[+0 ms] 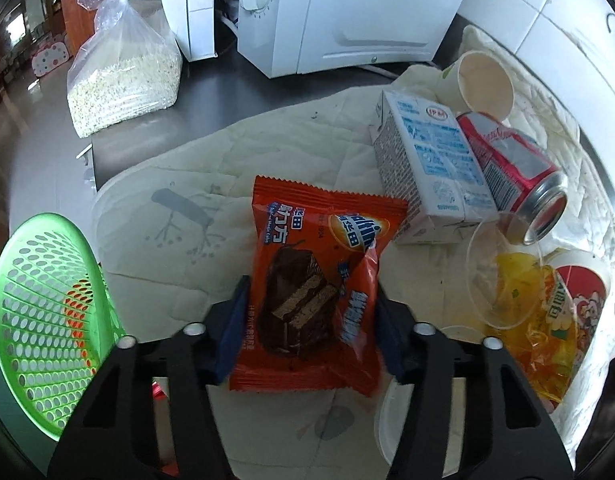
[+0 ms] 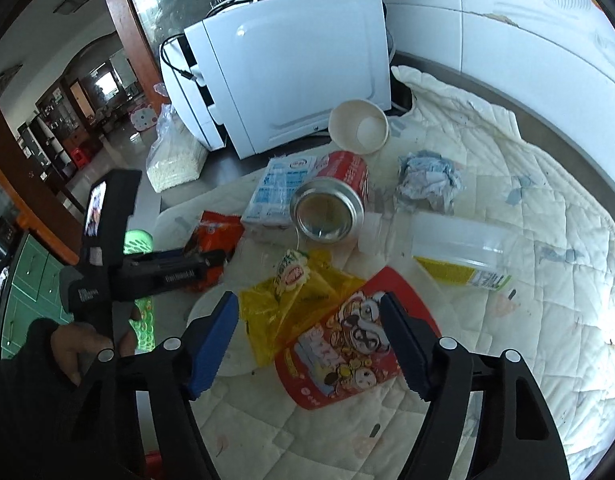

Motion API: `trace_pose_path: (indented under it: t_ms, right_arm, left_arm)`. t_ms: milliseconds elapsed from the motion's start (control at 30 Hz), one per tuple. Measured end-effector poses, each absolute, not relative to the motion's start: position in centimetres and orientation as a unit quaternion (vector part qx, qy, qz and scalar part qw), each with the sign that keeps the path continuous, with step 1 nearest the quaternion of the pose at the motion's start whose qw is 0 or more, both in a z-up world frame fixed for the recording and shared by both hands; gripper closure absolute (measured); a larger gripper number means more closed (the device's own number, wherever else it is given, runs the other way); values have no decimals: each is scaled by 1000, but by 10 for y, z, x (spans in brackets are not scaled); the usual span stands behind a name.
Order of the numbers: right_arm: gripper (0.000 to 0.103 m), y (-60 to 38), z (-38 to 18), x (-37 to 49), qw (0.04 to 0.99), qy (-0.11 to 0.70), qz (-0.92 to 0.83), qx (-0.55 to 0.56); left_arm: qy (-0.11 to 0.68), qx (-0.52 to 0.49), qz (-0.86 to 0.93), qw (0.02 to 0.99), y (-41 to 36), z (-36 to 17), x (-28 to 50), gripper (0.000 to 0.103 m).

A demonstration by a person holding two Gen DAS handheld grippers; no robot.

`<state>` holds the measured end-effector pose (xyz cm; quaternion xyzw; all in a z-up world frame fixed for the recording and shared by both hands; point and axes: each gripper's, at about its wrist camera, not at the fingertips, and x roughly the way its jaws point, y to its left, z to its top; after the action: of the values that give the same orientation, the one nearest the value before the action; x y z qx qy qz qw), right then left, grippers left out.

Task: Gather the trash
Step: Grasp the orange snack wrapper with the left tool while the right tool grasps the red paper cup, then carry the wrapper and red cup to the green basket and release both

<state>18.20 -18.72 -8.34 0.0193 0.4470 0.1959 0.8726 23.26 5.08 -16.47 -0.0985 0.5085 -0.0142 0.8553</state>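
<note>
Left gripper (image 1: pixel 311 336) is clamped tight on one orange snack wrapper (image 1: pixel 315 280), blue pads pressing both its sides, the packet lifted over the quilted cloth (image 1: pixel 167 160). One green basket (image 1: pixel 43 320) sits at nine o'clock from the wrapper. Right gripper (image 2: pixel 309 340) is spread wide and holds nothing, its fingers straddling one red noodle cup (image 2: pixel 347 344) lying on its side without touching it.

Count on the cloth: one milk carton (image 1: pixel 431 160) at one o'clock from the wrapper, one red can (image 1: pixel 515 176) lying against it, one paper cup (image 1: pixel 483 84) behind at twelve. One yellow wrapper (image 2: pixel 291 296), one clear plastic jar (image 2: pixel 463 256), one crumpled paper ball (image 2: pixel 427 180). One bag of grain (image 1: pixel 123 72) and one white appliance (image 1: pixel 347 12) stand beyond.
</note>
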Motion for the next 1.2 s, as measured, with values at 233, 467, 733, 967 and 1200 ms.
trace_pose_path:
  t_ms: [233, 467, 733, 967, 1200]
  right_arm:
    - [33, -206, -90, 164, 878, 448, 162, 45]
    - [32, -232, -109, 160, 870, 468, 119, 99]
    - [29, -246, -136, 183, 838, 493, 94, 215]
    - [29, -254, -168, 203, 784, 513, 108, 333]
    - [33, -251, -168, 206, 785, 508, 131, 331]
  left_arm:
    - [489, -116, -23, 864, 57, -154, 224, 71]
    - [471, -129, -29, 872, 58, -144, 212, 78]
    - [466, -131, -36, 874, 62, -143, 205, 78]
    - [469, -129, -49, 872, 62, -147, 202, 78]
    - [470, -139, -56, 870, 66, -148, 199, 78]
